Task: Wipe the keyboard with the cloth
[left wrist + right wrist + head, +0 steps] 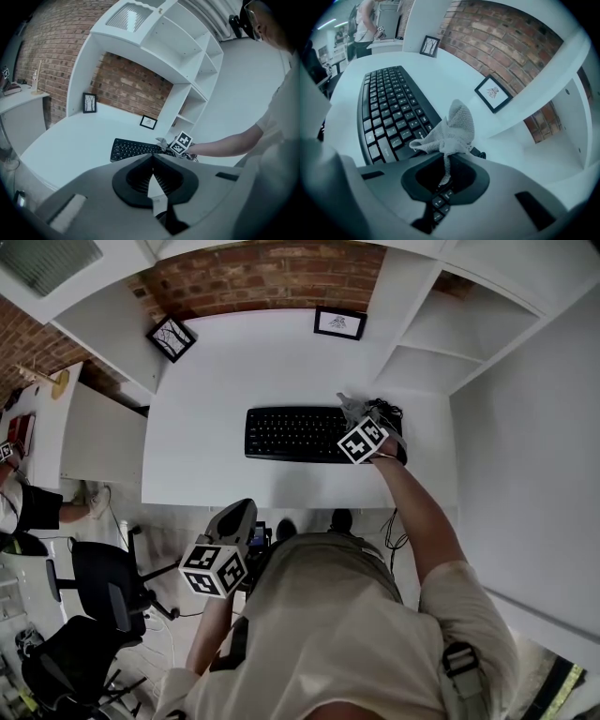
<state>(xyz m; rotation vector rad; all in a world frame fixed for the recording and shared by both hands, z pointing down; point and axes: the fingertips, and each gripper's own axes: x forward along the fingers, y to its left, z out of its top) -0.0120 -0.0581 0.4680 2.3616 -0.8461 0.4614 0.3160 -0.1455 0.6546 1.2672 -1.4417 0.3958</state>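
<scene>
A black keyboard (292, 434) lies flat on the white desk (216, 381); it also shows in the right gripper view as the keyboard (389, 110) and far off in the left gripper view as the keyboard (133, 149). My right gripper (446, 158) hangs over the keyboard's right end, shut on a grey knitted cloth (451, 131) that bunches up past the jaws. In the head view the cloth (352, 407) peeks out beyond the right gripper (367, 432). My left gripper (225, 549) is held low, off the desk's front edge, jaws closed together with nothing between them.
Two small framed pictures (172, 337) (339, 323) lean at the back of the desk against the brick wall. White shelves (450, 334) rise at the right. A black office chair (103, 582) stands at the lower left, and another person (19, 502) sits by a side desk.
</scene>
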